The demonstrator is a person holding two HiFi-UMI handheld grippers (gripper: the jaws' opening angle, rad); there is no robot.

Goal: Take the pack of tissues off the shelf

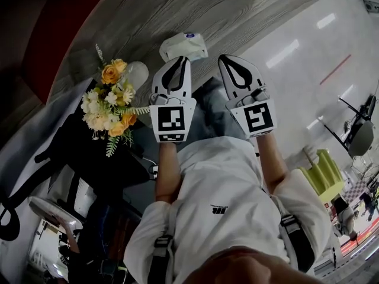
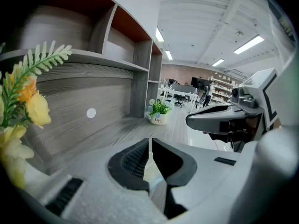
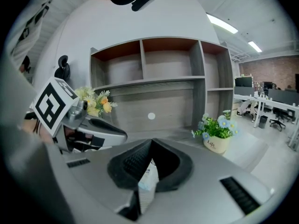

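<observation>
Nearest: left gripper (image 1: pixel 179 61) and right gripper (image 1: pixel 227 59), side by side at chest height and well apart from each other. Both are clenched tip to tip with nothing in the bite.

Just past the left tips: pack of tissues (image 1: pixel 185 44), white with a blue mark, lying flat on the grey wood ledge (image 1: pixel 249 22). It shows through the slit under the right gripper's tips, beyond them rather than gripped. Contact with the left tips can't be judged.

Left of the pack, near: yellow-and-white flower bunch (image 1: pixel 109 105). Further along the ledge: small pot of blue flowers (image 3: pixel 217 136). Behind: cubby shelving (image 3: pixel 149 66), with nothing showing in its compartments.

Step in hand, as I judge it, is the approach, grasp not begun. To do it well:
- Spread one gripper's jaws before closing in; the left is nearer.
- Straddle the pack across its short side.
- Pinch gently, since the wrapper looks soft.
- Lift clear, keeping off the flowers.
</observation>
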